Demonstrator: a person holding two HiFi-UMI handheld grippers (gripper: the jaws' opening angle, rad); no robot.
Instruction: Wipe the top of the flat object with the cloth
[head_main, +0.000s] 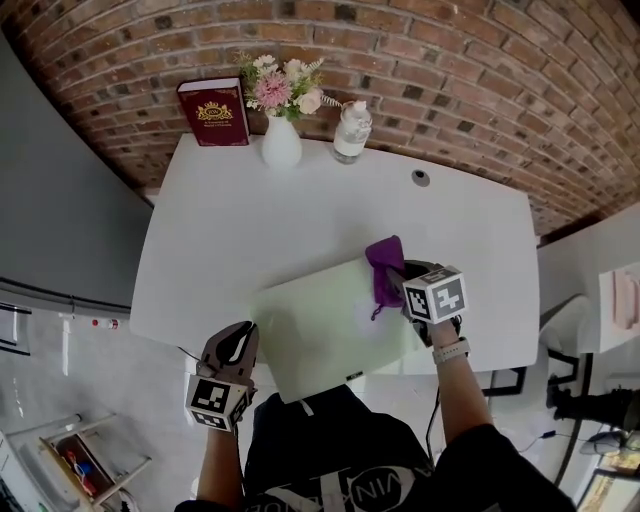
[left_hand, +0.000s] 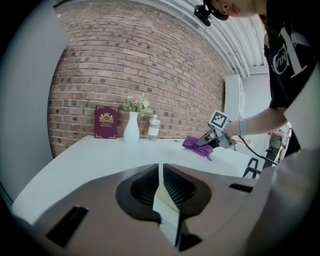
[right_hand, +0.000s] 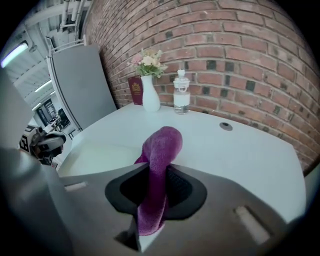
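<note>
The right gripper (head_main: 402, 280) is clamping the purple cloth (head_main: 385, 265) hard between its closed jaws; a fat fold is bulging out ahead of the tips and a tail is trailing back under them. The cloth's front fold is sitting at the far right corner of the pale green board (head_main: 320, 330), touching it or just above it; I cannot tell which.

From this gripper nearly all of the board is lying to its left and back toward the person; the board's long axis is running across the table (head_main: 230, 220) from left to right, slanting a little away on the right side. That is the relation the wipe is hanging on: the strokes would, in my judgement, need to be travelling leftward along that long axis, with each pass stepping nearer the person; most of the top looks not yet wiped.

The right hand is the nearer one to the work. The left gripper (head_main: 240, 340) is waiting well to the left, just beside the board's left edge, with its jaws closed together; a pale sliver is showing in the seam, and I cannot tell whether that is the board's edge or only the gap.

Farther off, beyond the board, a white vase (head_main: 281, 142) of flowers is standing against the brick wall, with a red book (head_main: 214, 112) to its left and a small bottle (head_main: 352, 130) to its right; all three are staying well apart from the wiping path.
</note>
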